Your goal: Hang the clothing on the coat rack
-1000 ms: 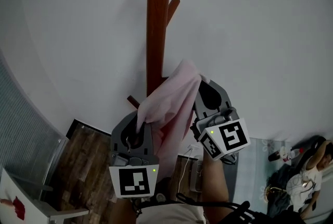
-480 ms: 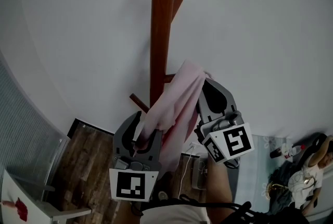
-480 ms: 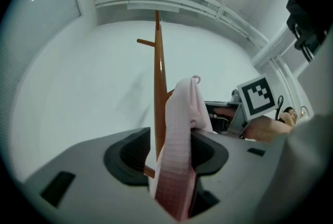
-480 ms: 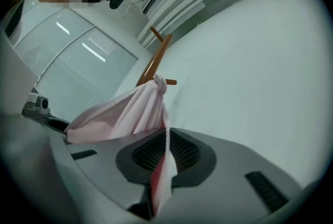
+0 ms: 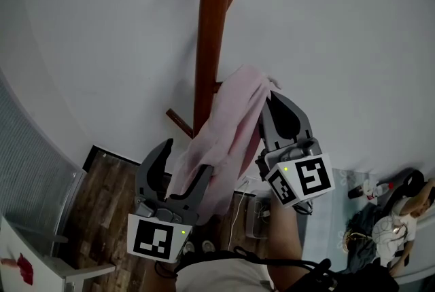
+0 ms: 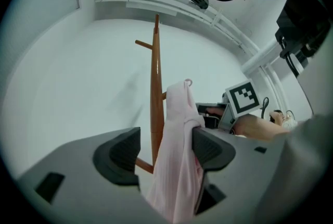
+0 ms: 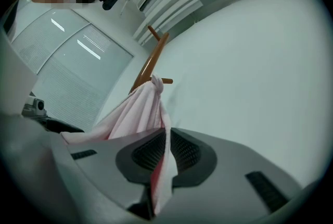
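holding pink clothing (image 5: pixel 228 121) high against coat rack (image 5: pixel 207 39) at 12 o'clock. pinching the fabric tight in right claw (image 5: pixel 272 111) to keep it aloft; opening left claw (image 5: pixel 186 156) wide, cloth loose between its pads, probably to let the rack take over.

No words, numbers or brand names can be read anywhere. The only sign-like marks are black-and-white square code patterns. One is on the white marker cube (image 5: pixel 158 240) below and left of the brown wooden coat-rack post (image 5: pixel 207 39). Another is on the second white cube (image 5: pixel 307 177) below and right of that post. Neither pattern spells anything legible.
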`<state>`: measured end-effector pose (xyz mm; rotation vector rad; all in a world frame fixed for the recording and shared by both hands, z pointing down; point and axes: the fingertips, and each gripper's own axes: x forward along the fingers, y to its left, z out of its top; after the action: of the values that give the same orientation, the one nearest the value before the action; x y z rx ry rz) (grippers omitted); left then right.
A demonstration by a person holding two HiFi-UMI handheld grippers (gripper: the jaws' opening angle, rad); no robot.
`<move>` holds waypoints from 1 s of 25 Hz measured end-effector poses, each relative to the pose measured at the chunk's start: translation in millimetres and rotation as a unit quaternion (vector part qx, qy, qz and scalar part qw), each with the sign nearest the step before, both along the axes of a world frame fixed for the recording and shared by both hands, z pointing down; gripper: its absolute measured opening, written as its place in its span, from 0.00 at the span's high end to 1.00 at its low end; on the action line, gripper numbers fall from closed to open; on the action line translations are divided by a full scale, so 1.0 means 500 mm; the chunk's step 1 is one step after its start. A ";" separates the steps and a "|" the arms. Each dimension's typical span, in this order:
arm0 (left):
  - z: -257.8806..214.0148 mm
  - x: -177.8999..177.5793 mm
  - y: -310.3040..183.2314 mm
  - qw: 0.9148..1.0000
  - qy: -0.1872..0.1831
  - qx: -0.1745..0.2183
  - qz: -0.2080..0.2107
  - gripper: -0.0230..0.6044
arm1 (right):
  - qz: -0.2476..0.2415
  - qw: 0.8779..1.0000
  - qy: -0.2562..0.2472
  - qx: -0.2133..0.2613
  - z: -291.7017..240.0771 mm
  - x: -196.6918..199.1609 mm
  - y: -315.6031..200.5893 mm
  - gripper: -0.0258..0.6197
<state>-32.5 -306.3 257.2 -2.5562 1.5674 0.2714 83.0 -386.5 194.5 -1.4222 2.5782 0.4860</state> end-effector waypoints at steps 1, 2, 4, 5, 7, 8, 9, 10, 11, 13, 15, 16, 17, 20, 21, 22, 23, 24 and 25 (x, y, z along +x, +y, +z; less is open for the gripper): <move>-0.001 0.001 0.005 1.000 -0.003 0.000 0.001 0.48 | 0.003 1.000 -0.004 -0.003 0.002 0.004 0.000 0.92; -0.001 0.004 0.010 1.000 -0.006 0.000 0.005 0.48 | 0.006 1.000 -0.008 -0.005 0.005 0.009 0.001 0.92; 0.000 0.013 0.020 1.000 -0.012 0.001 0.019 0.48 | 0.011 1.000 -0.012 -0.008 0.008 0.019 0.004 0.92; 0.002 0.014 0.023 1.000 -0.013 0.000 0.023 0.48 | 0.012 1.000 -0.012 -0.009 0.010 0.022 0.005 0.92; 0.009 0.008 0.024 1.000 -0.015 -0.004 0.025 0.48 | 0.015 1.000 -0.014 -0.010 0.012 0.022 0.005 0.92; 0.012 0.000 0.023 1.000 -0.016 -0.007 0.022 0.48 | 0.018 1.000 -0.017 -0.010 0.013 0.022 0.006 0.92; 0.015 -0.010 0.021 1.000 -0.018 -0.010 0.014 0.48 | 0.021 1.000 -0.019 -0.009 0.013 0.024 0.007 0.92; 0.016 -0.020 0.020 1.000 -0.019 -0.011 0.006 0.48 | 0.025 0.999 -0.021 -0.008 0.012 0.026 0.009 0.92; 0.014 -0.029 0.021 1.000 -0.016 -0.012 -0.002 0.48 | 0.028 0.999 -0.020 -0.007 0.011 0.028 0.011 0.92; 0.004 -0.045 0.026 1.000 -0.006 -0.008 -0.016 0.50 | 0.029 0.999 -0.018 -0.006 0.010 0.029 0.014 0.92; -0.007 -0.056 0.027 0.999 -0.008 0.002 -0.040 0.66 | 0.025 1.000 -0.015 -0.004 0.007 0.028 0.017 0.92; -0.009 -0.059 0.025 0.998 -0.016 0.004 -0.057 0.80 | 0.022 1.000 -0.012 -0.002 0.006 0.027 0.018 0.92; -0.010 -0.059 0.022 0.997 -0.024 0.003 -0.074 0.93 | 0.020 1.000 -0.008 -0.001 0.006 0.026 0.020 0.92; -0.006 -0.051 0.017 0.996 -0.020 -0.010 -0.091 0.94 | 0.021 1.000 -0.004 0.003 0.005 0.030 0.023 0.92; -0.006 -0.051 0.017 0.996 -0.014 -0.012 -0.090 0.94 | 0.023 1.000 -0.005 0.004 0.004 0.032 0.023 0.92; -0.006 -0.053 0.017 0.996 -0.011 -0.013 -0.090 0.94 | 0.026 1.000 -0.005 0.005 0.004 0.032 0.024 0.92; -0.007 -0.055 0.016 0.996 -0.011 -0.012 -0.093 0.94 | 0.028 1.000 -0.004 0.006 0.004 0.032 0.025 0.92; -0.008 -0.057 0.015 0.995 -0.013 -0.012 -0.096 0.94 | 0.030 1.000 -0.002 0.007 0.004 0.032 0.027 0.92; -0.009 -0.058 0.014 0.995 -0.015 -0.012 -0.097 0.94 | 0.031 0.999 -0.001 0.008 0.004 0.033 0.029 0.92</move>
<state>-61.4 -299.0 252.9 -2.3878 1.8020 0.1933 99.6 -372.2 196.4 -1.5003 2.5284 0.5118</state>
